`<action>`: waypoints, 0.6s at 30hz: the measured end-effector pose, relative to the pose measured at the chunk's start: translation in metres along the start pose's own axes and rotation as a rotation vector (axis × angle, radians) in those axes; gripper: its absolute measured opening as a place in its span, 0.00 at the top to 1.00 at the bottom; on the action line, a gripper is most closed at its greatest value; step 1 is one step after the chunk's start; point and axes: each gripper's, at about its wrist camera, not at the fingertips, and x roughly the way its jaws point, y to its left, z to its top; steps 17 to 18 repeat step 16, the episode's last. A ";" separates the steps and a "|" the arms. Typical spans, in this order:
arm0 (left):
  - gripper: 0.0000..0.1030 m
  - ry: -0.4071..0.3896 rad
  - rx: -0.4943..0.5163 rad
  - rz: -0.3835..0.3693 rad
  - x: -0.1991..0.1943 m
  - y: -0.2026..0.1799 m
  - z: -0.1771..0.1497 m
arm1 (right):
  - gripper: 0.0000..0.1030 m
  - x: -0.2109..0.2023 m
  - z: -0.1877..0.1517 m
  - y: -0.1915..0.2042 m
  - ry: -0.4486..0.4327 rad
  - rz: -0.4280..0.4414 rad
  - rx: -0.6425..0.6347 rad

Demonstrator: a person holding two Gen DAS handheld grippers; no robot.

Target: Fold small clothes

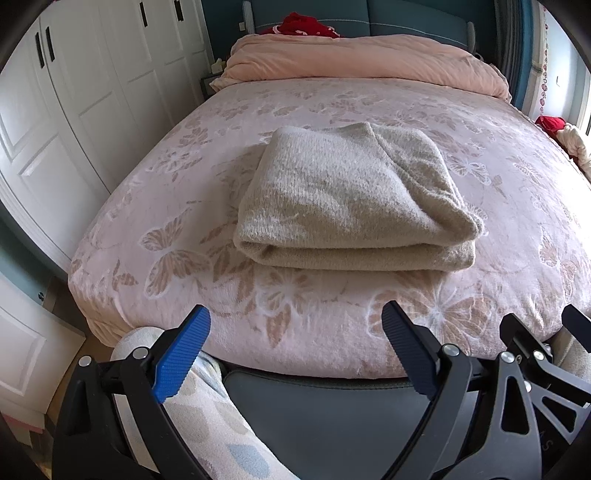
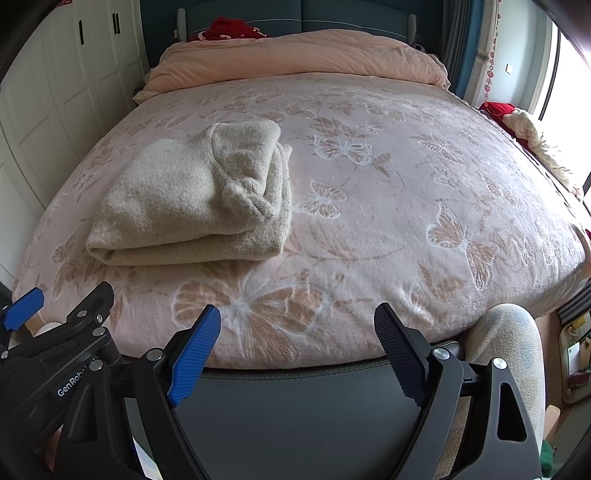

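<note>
A beige knit sweater (image 1: 347, 199) lies folded into a thick rectangle on the pink butterfly-patterned bed (image 1: 147, 221). In the right wrist view the sweater (image 2: 192, 199) sits left of centre, a sleeve end bunched on its top. My left gripper (image 1: 295, 325) is open and empty, held back over the bed's near edge, apart from the sweater. My right gripper (image 2: 297, 323) is open and empty, also at the near edge, to the right of the sweater. The left gripper's body shows at the lower left of the right wrist view (image 2: 74, 332).
A rolled peach duvet (image 1: 362, 59) lies across the head of the bed, with red cloth (image 1: 303, 24) behind it. White wardrobe doors (image 1: 74, 92) line the left side. Red and cream cloth (image 2: 524, 125) lies at the right edge. My legs (image 2: 506, 350) touch the footboard (image 2: 295, 406).
</note>
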 end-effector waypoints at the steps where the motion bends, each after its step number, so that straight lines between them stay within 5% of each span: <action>1: 0.11 0.000 0.003 0.001 0.000 -0.001 0.000 | 0.18 0.000 0.000 0.000 -0.001 -0.001 0.001; 18: 0.17 -0.006 0.000 0.005 -0.003 -0.005 -0.001 | 0.21 0.000 0.000 0.001 -0.001 -0.007 0.004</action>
